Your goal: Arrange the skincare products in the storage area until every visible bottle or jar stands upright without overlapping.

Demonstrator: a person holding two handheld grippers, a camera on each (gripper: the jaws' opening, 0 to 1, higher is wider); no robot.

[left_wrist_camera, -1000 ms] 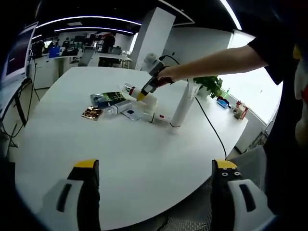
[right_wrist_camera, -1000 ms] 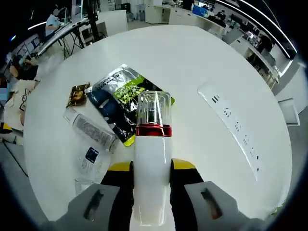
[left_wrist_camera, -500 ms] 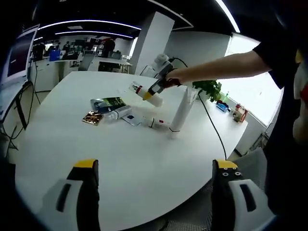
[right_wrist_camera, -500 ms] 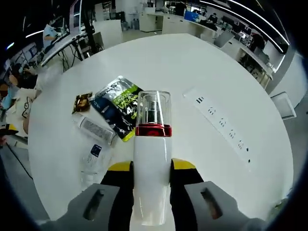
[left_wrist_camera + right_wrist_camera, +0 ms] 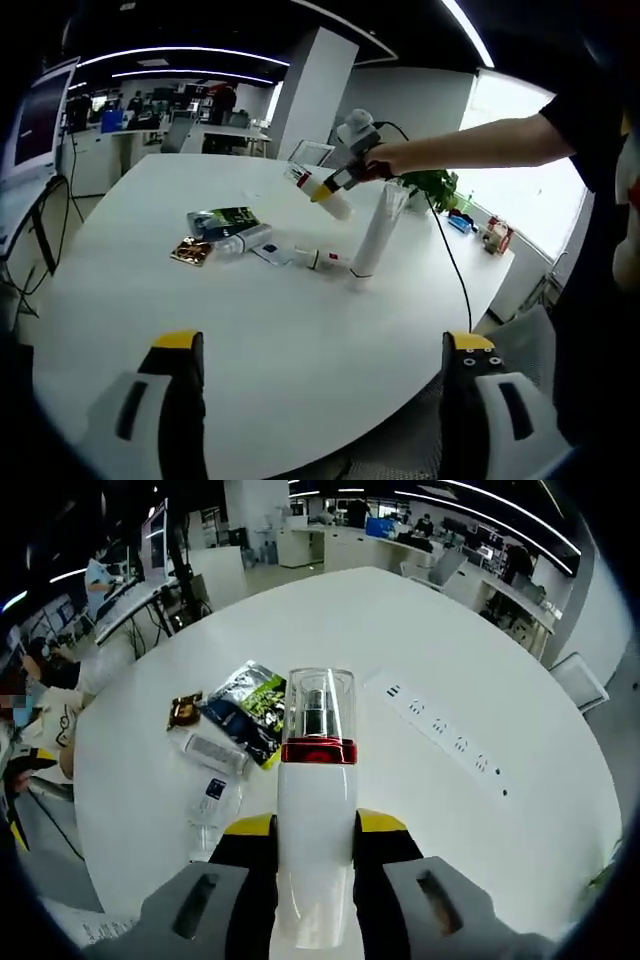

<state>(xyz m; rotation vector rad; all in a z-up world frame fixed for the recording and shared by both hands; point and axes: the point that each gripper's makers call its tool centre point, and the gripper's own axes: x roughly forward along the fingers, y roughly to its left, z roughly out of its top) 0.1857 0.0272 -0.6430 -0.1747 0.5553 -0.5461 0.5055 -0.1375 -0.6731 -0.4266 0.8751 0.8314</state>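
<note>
Up close in the right gripper view, the right gripper (image 5: 315,855) has its jaws clamped on the sides of a white bottle (image 5: 315,860) with a red ring and a clear cap, held off the round white table (image 5: 470,820). Below it on the tabletop lie a clear bottle (image 5: 212,802) on its side, a clear tube (image 5: 210,750) beside it, a dark and green pouch (image 5: 248,708) and a small brown packet (image 5: 185,709). A white power strip (image 5: 445,742) lies off to the right of them.

From the left gripper view, the left gripper (image 5: 322,400) hangs over the near table edge with its jaws wide apart and nothing between them. Farther across the table, a small white bottle (image 5: 325,260) lies on its side just beside a tall white tube (image 5: 373,232) standing upright. Above these, the right gripper (image 5: 325,187) carries the white bottle (image 5: 335,203) tilted in the air.
</note>
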